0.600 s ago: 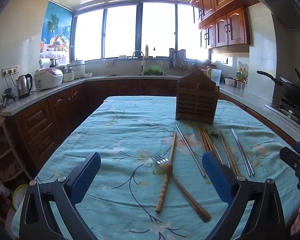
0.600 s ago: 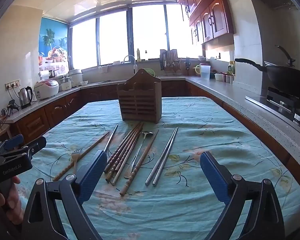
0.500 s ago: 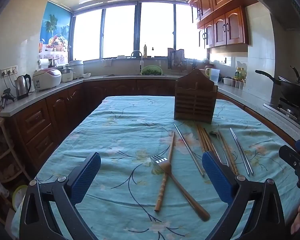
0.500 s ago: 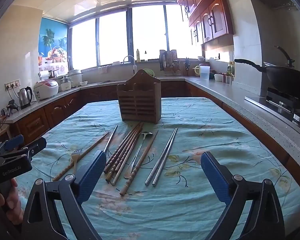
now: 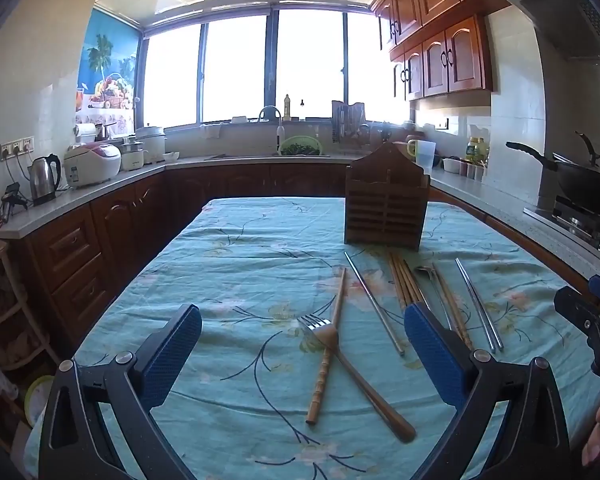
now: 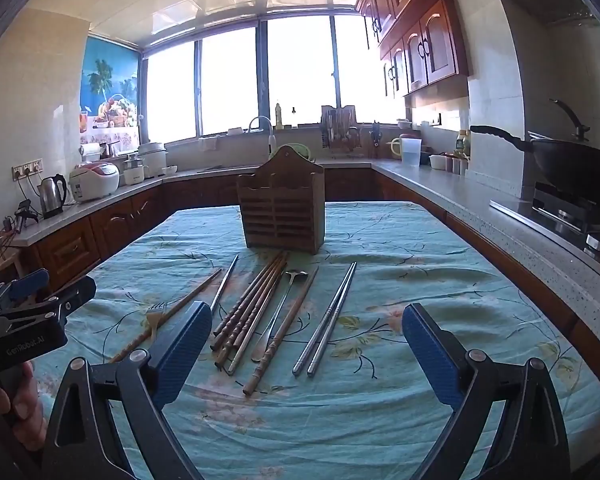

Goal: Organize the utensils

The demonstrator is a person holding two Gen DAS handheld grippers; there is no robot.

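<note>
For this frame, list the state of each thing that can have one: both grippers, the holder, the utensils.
Left gripper: jaws open, empty.
Right gripper: jaws open, empty.
Brown slatted wooden utensil holder: upright on the tablecloth, no utensils visible in it.
Metal fork with wooden handle: lying flat, crossed by a bamboo chopstick.
Pair of steel chopsticks: lying side by side.

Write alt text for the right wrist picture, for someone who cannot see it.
An open hand-held gripper with blue pads hovers over a teal floral tablecloth where wooden chopsticks, a metal spoon and a pair of steel chopsticks lie loose. Behind them stands an empty slatted wooden utensil holder. The other hand-held gripper shows at the left edge.
</note>
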